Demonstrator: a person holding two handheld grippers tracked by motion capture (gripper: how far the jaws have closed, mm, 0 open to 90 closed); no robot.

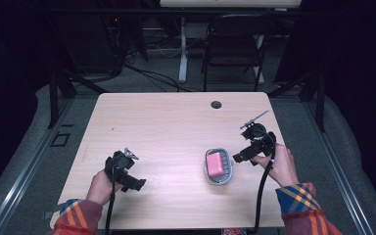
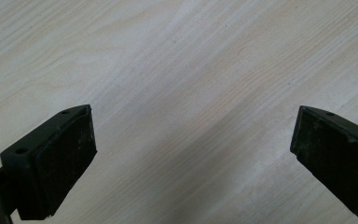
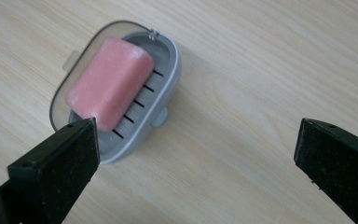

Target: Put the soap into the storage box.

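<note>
Right tongs (image 3: 196,154): my jaws wide apart, gripping nothing, so the pink soap (image 3: 109,84) rests free in its grey dish (image 3: 165,88) just ahead-left | Left tongs (image 2: 193,154): spread, empty, parked over bare table (image 2: 177,60), well apart from dish.

Pink soap (image 1: 215,163) in grey dish (image 1: 219,178) on table (image 1: 176,122), right hand-held gripper (image 1: 236,157) just beside it.

Light falls from above onto the pale table (image 1: 176,127), leaving the room from nine through twelve to three o'clock nearly black, while both gripper views are evenly bright, soft-shadowed, slightly grainy, with near black jaws a little blurred.
</note>
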